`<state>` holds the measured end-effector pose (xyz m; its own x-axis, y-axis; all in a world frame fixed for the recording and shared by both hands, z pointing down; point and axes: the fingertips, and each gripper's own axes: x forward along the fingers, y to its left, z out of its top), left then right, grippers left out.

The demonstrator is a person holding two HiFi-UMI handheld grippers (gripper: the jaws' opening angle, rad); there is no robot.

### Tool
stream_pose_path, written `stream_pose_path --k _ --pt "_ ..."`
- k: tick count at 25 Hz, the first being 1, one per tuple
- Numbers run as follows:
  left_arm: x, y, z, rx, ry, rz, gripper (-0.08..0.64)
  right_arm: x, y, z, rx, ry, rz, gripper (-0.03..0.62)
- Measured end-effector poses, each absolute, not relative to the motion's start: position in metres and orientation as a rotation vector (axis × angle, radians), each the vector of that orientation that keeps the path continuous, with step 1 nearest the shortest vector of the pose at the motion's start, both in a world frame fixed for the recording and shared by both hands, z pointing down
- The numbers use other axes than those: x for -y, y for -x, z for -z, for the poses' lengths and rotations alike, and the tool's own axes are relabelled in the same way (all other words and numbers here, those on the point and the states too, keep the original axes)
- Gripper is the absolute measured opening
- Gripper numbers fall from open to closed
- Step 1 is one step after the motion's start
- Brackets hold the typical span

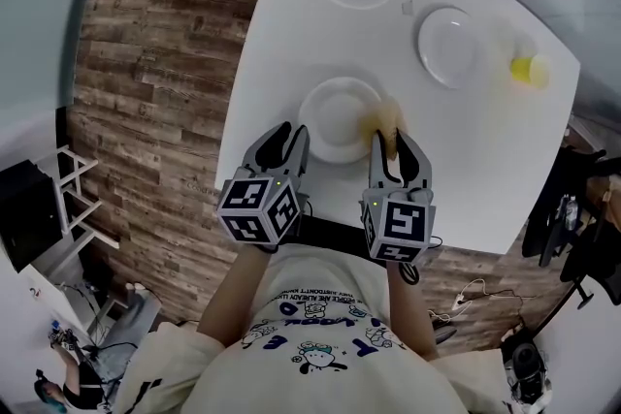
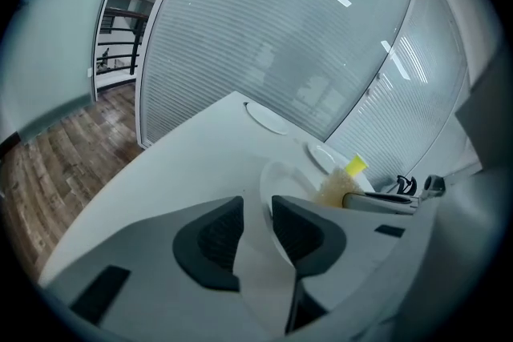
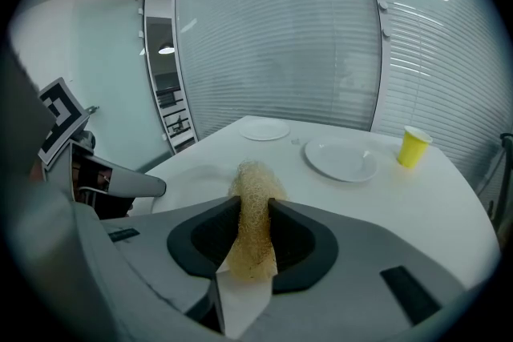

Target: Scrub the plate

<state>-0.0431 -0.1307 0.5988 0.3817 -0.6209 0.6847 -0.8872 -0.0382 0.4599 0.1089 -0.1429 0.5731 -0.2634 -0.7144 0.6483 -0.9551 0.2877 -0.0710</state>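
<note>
plate (image 1: 340,116) on table (image 1: 291,53); cup (image 1: 529,70) far right

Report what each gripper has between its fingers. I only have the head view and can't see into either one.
Observer: In the right gripper view, the right gripper is shut on the tan mesh scrubber, which sticks out past the fingertips.
Operator: Now give me the left one.
Observer: In the left gripper view, the left gripper is open. Its fingers stand apart with nothing clamped.
Operator: Say where the plate sits relative to it.
Observer: The plate has its near rim showing in the gap between those fingers, and no pad visibly presses on it.
</note>
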Motion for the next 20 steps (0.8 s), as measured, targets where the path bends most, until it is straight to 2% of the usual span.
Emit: stream_pose_path --k 12,15,20 --pt "0.134 0.035 -0.607 1.260 -1.700 -0.296 0.138 0.146 -0.105 -0.573 2.072 -1.479 -0.615 0.104" --pt "0.134 0.032 -0.607 1.238 -1.695 -0.271 0.079 0.146 -0.105 -0.573 2.069 -1.478 -0.609 0.104" --pt "0.133 0.033 -0.608 1.233 -1.671 -0.233 0.069 0.145 -0.105 -0.573 2.072 -1.471 -0.605 0.104"
